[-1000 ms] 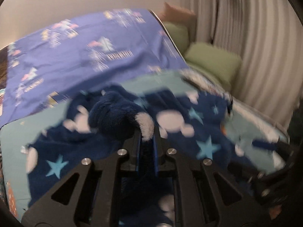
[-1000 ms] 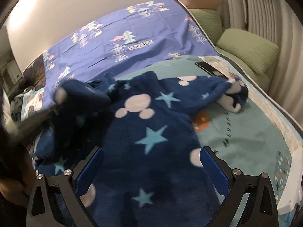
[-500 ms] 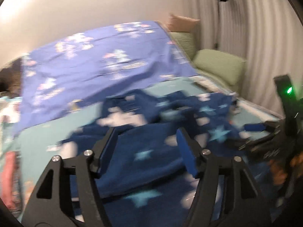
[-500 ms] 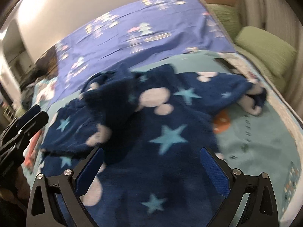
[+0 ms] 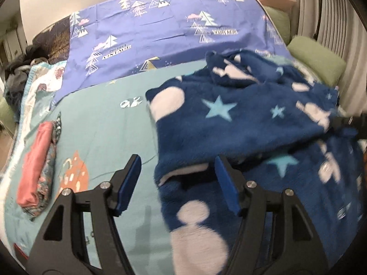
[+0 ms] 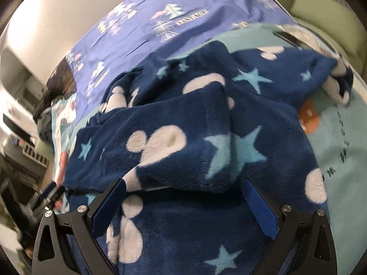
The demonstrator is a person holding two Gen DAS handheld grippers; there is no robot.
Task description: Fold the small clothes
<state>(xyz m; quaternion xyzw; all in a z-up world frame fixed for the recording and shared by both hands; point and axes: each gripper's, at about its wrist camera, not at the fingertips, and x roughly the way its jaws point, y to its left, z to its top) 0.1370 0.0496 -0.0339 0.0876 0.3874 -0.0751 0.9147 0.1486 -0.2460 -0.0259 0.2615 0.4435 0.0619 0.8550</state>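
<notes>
Jaws of the left gripper, pinched on the blue starry fleece a second ago, have let go, both grippers now empty, leaving one flap folded over on the bed, right gripper wide open above it.

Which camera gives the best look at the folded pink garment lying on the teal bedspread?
The left wrist view: the folded pink garment lies in full at its left edge on the teal bedspread. The right wrist view shows only a blurred pink sliver at the far left, mostly hidden.
</notes>
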